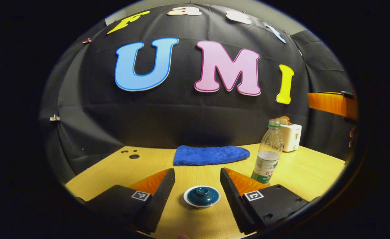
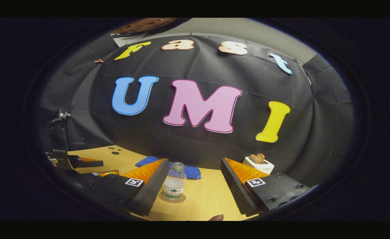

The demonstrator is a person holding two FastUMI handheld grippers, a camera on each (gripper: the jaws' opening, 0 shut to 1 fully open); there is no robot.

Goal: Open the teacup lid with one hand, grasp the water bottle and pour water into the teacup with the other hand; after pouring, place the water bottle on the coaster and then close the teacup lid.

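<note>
While the lid (image 1: 202,194) sits on the teacup (image 1: 202,203) near the table's (image 1: 301,169) front edge, the left tongs (image 1: 197,189) hang wide apart on either side of it, touching nothing. Lid-lifting looks like the step in hand. To do it well, I'd say come down square over the small knob at the lid's centre, narrow the fingers evenly onto it, and lift straight up so the cup underneath doesn't skid or tip.

Over to the right tongs (image 2: 195,181), also spread wide and holding nothing, with the water bottle (image 2: 174,181) standing upright ahead between the fingers, nearer the left one. It's uncapped, partly filled, and appears to stand on a round coaster (image 2: 172,199). A grip around the body, above the label, would likely give the steadiest pour.

Now the views differ. The left gripper view gives the teacup and lid, and places the bottle (image 1: 268,152) to the cup's right, toward the table's back right corner, where a white toaster (image 1: 291,136) stands, with a blue towel (image 1: 210,155) along the back edge. The right gripper view gives the coaster under the bottle, which the left tongs cover in their own view, and catches the other gripper off at its left side.
</note>
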